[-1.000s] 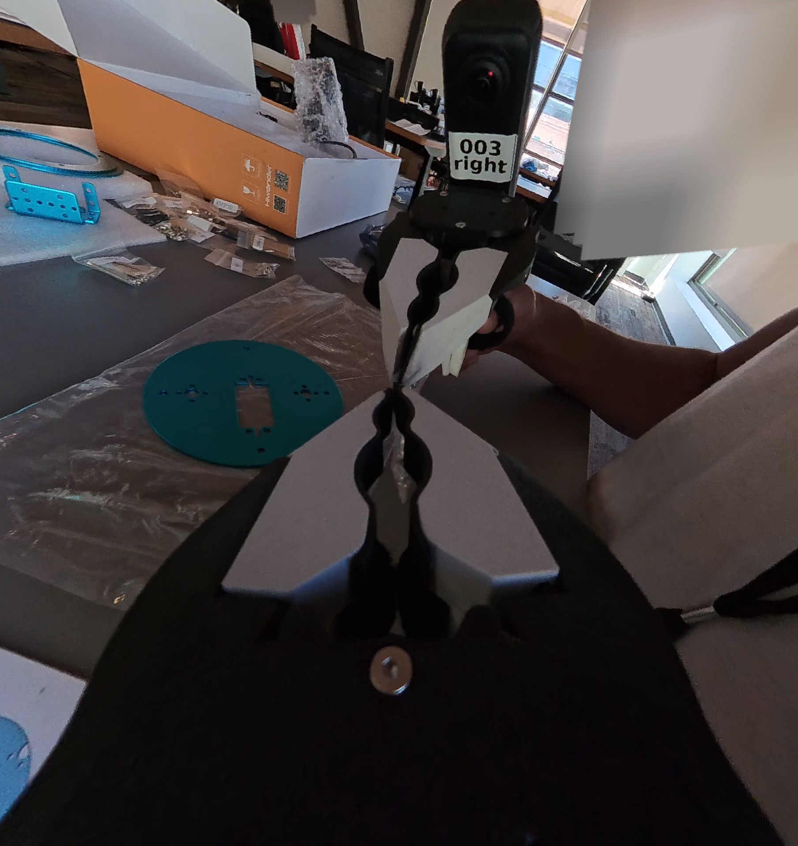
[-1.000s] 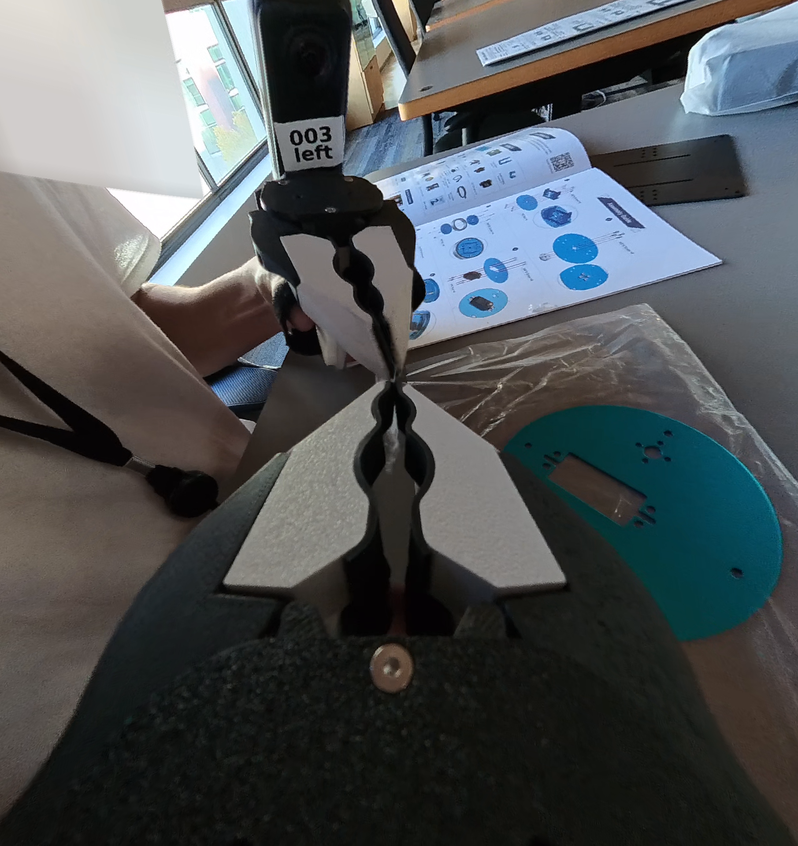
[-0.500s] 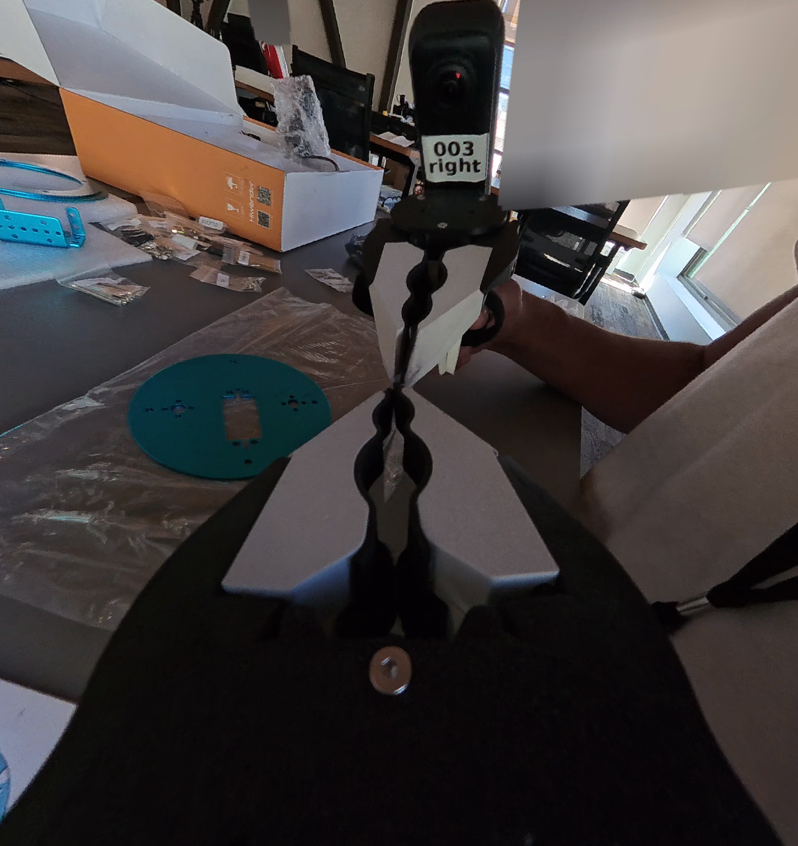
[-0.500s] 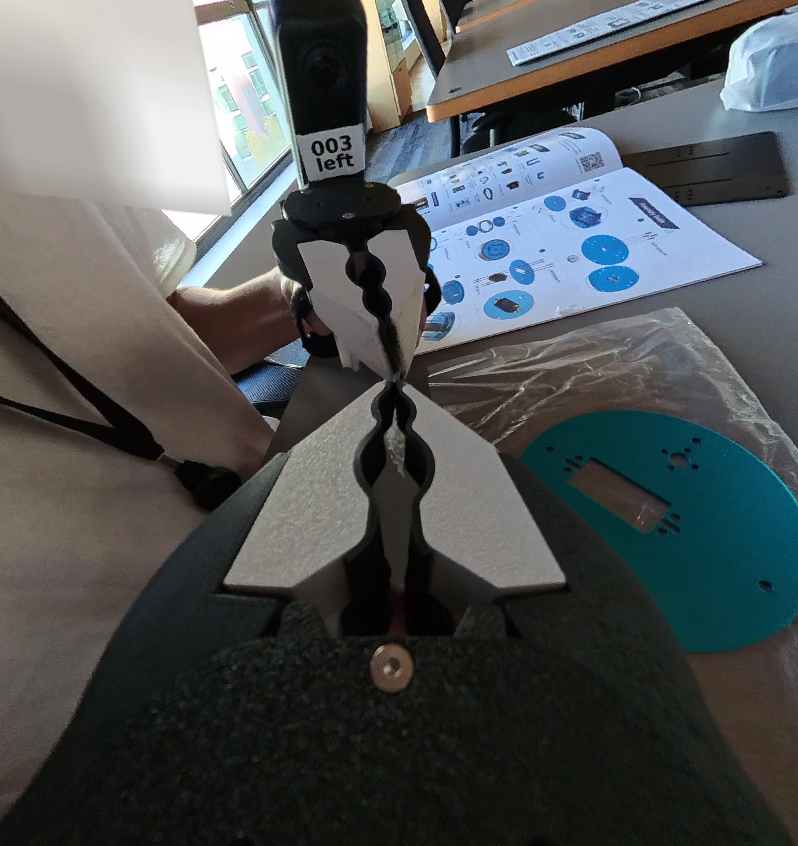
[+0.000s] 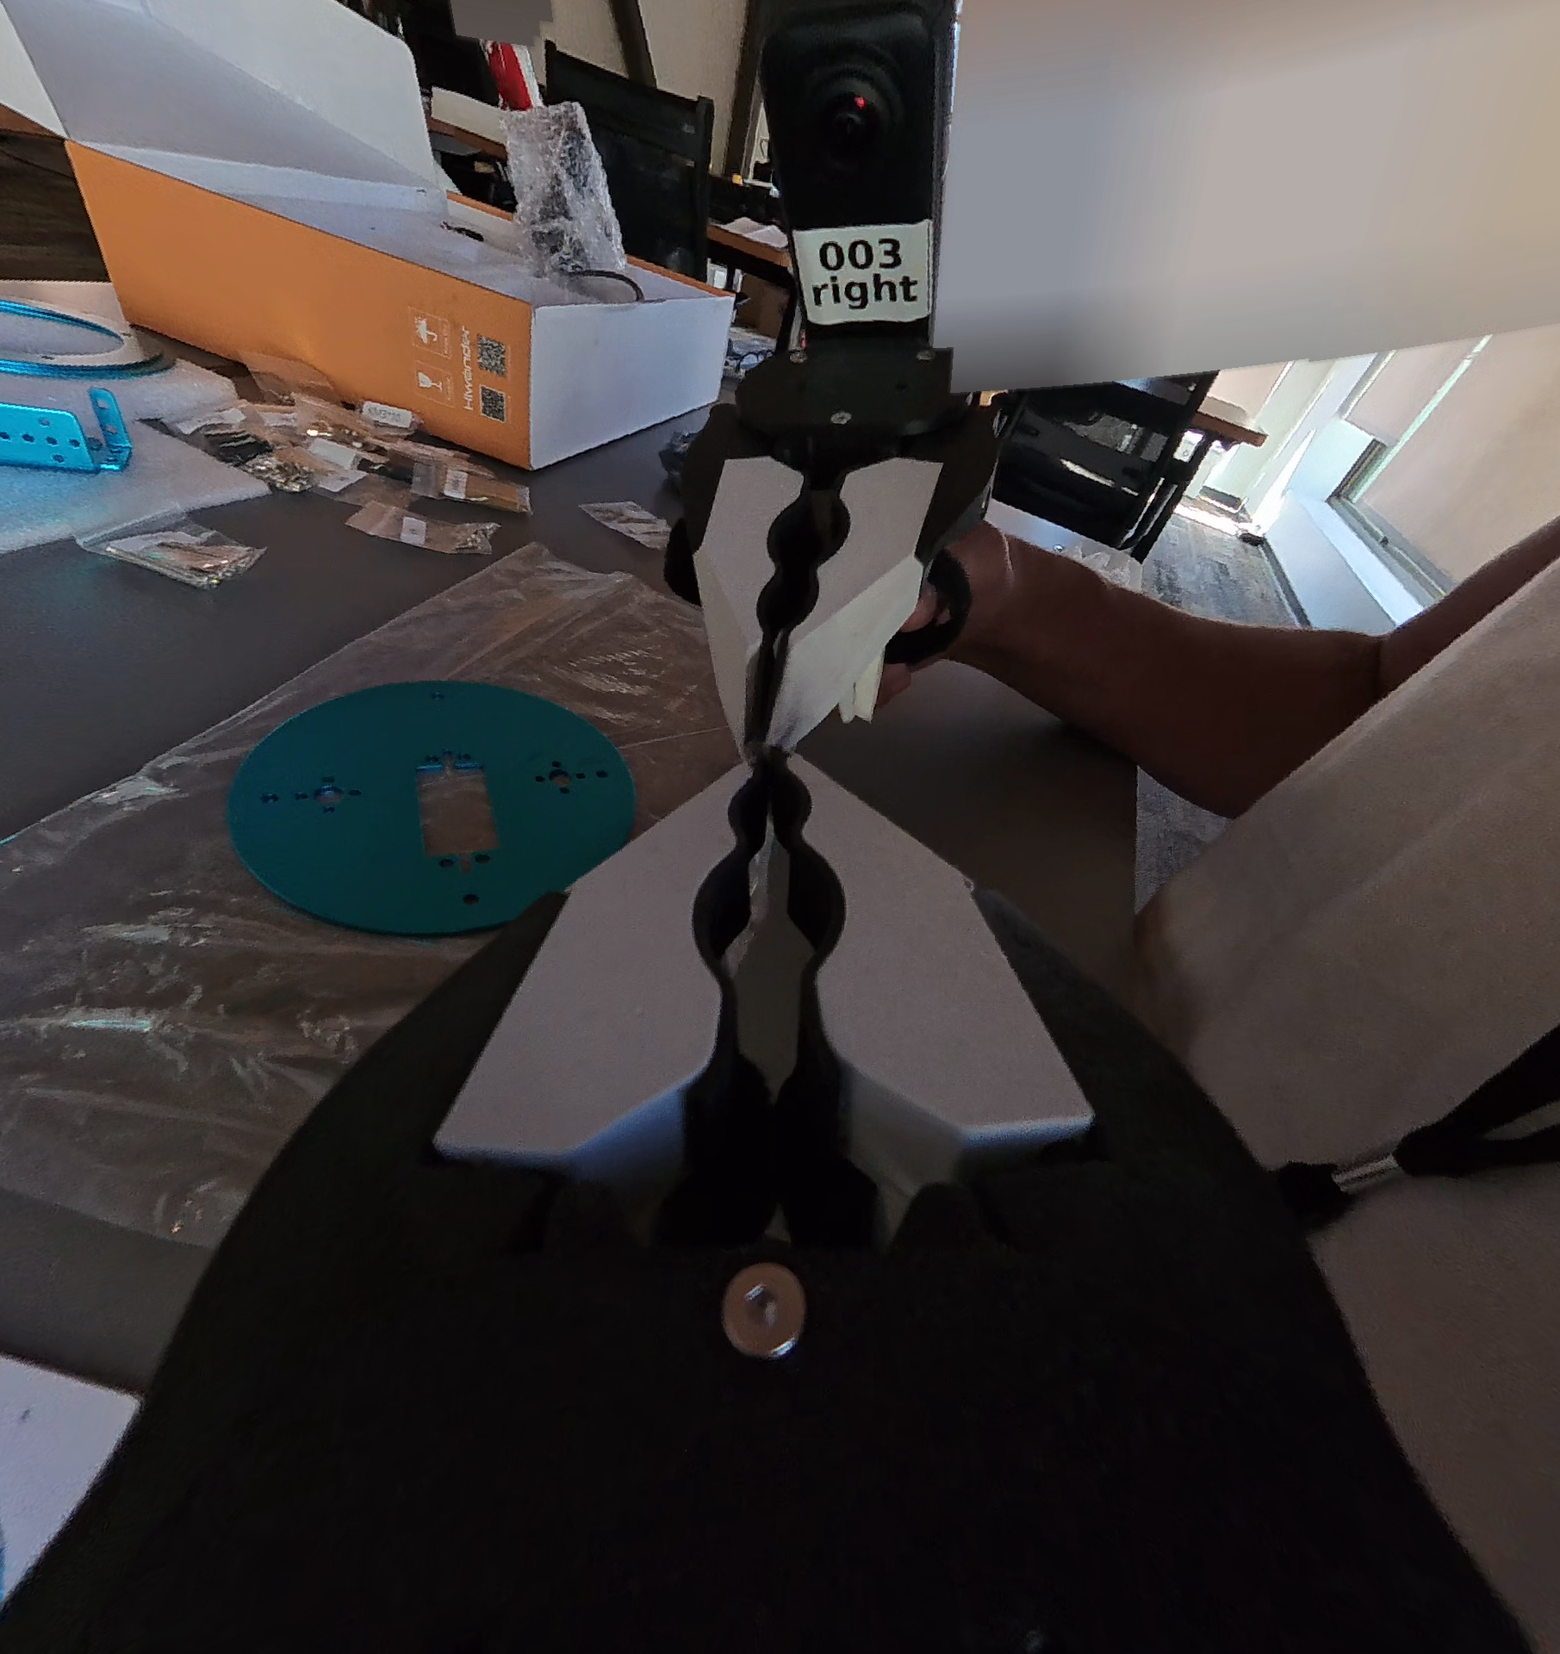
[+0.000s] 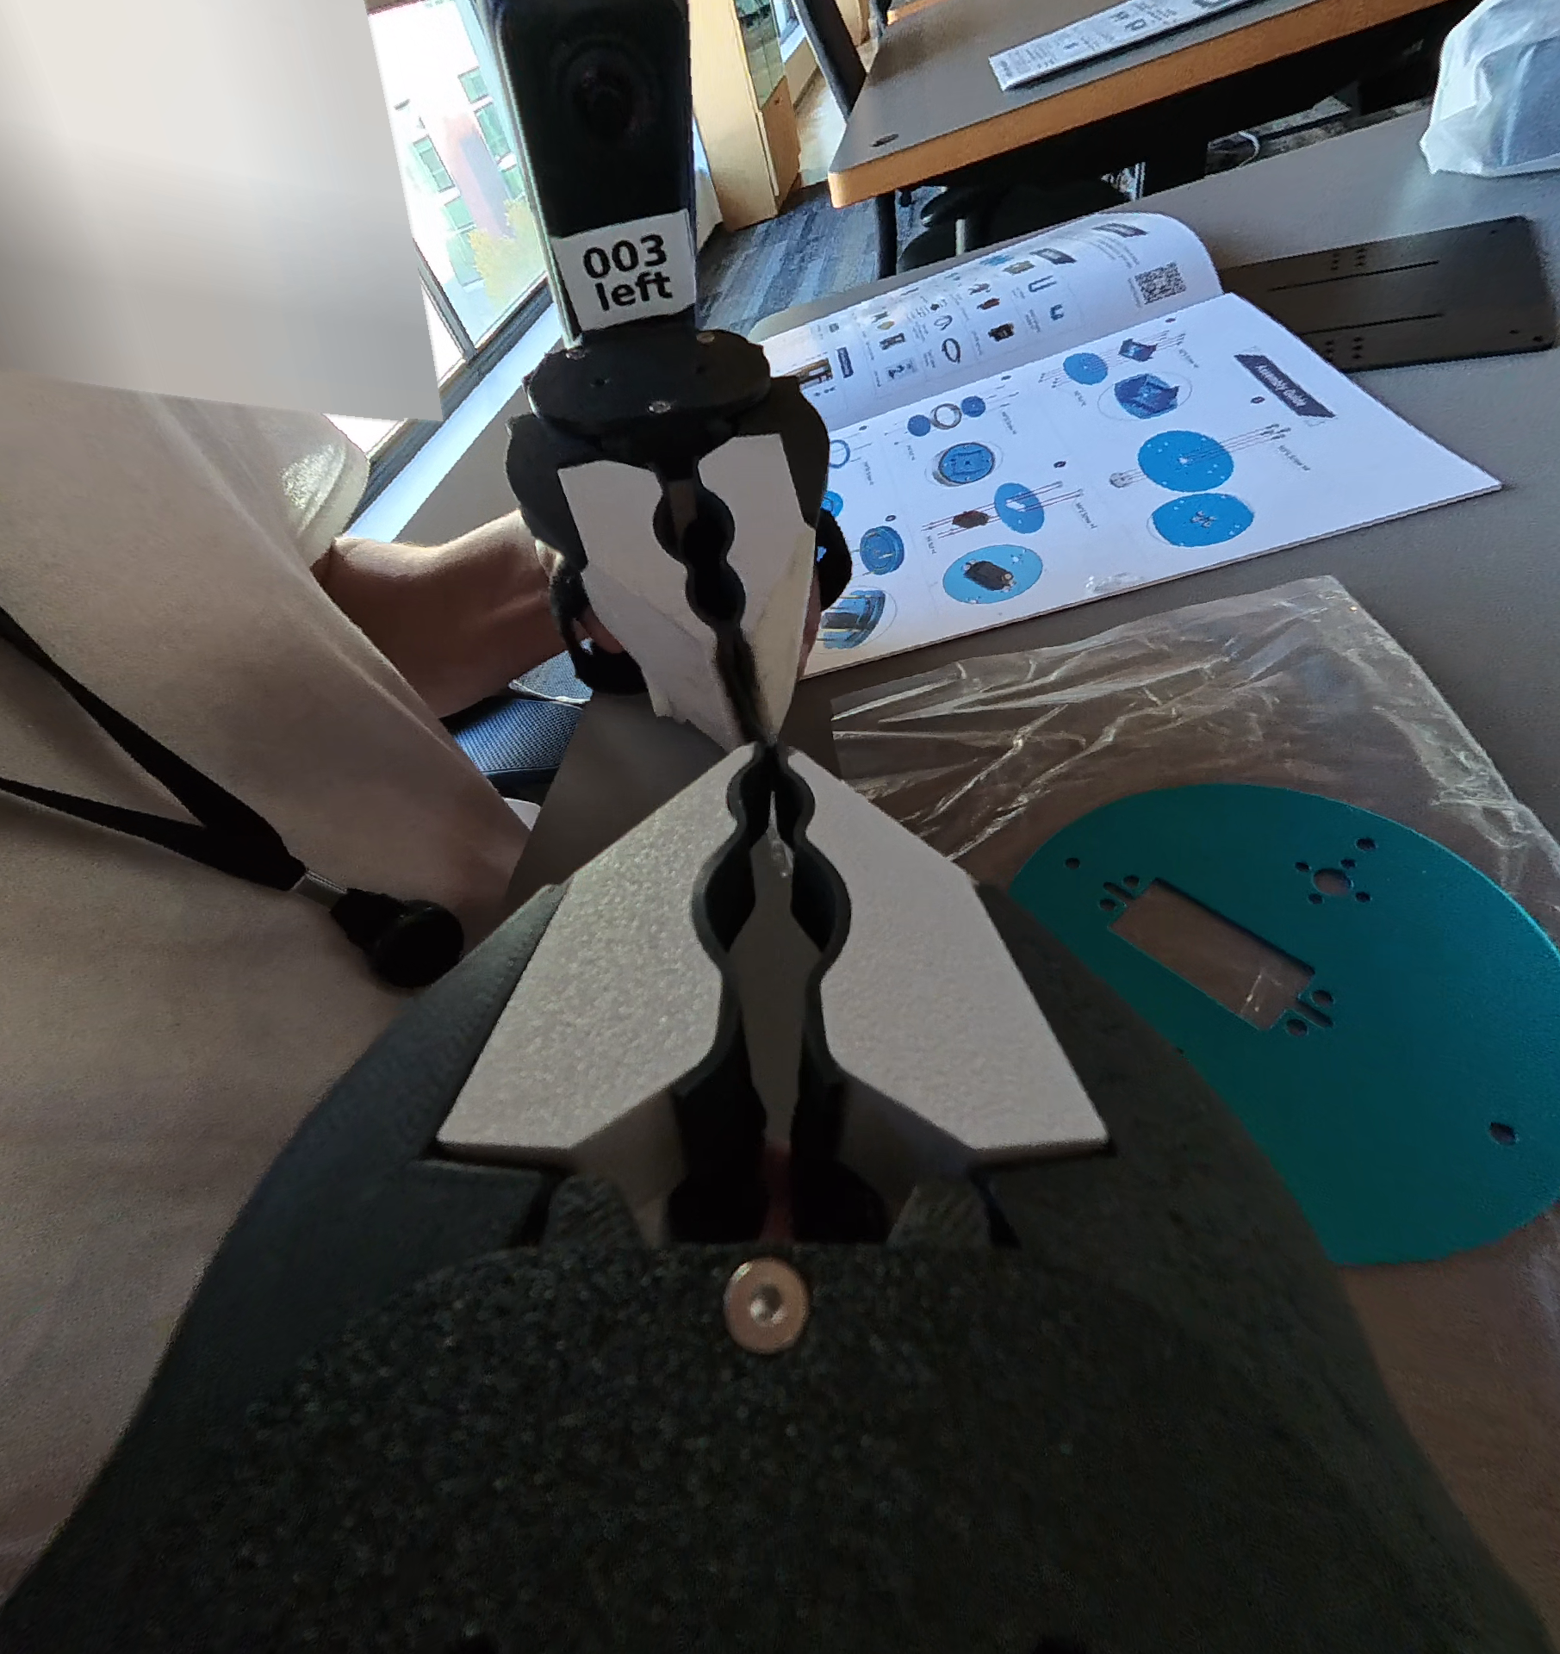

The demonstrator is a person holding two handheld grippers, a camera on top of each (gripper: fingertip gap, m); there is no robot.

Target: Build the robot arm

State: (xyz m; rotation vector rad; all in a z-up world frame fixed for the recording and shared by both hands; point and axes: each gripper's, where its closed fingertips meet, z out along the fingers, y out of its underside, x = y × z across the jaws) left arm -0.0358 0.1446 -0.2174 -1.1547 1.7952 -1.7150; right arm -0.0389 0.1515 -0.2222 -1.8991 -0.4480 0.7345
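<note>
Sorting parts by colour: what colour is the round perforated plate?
Teal round plate, clearest in left wrist view.

teal disc left of gripper, torso right

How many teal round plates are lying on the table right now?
1. The teal round plate lies flat on a clear plastic sheet, on the table beside both grippers. The blue discs printed in the open booklet are pictures only. The grippers may hide others.
</note>
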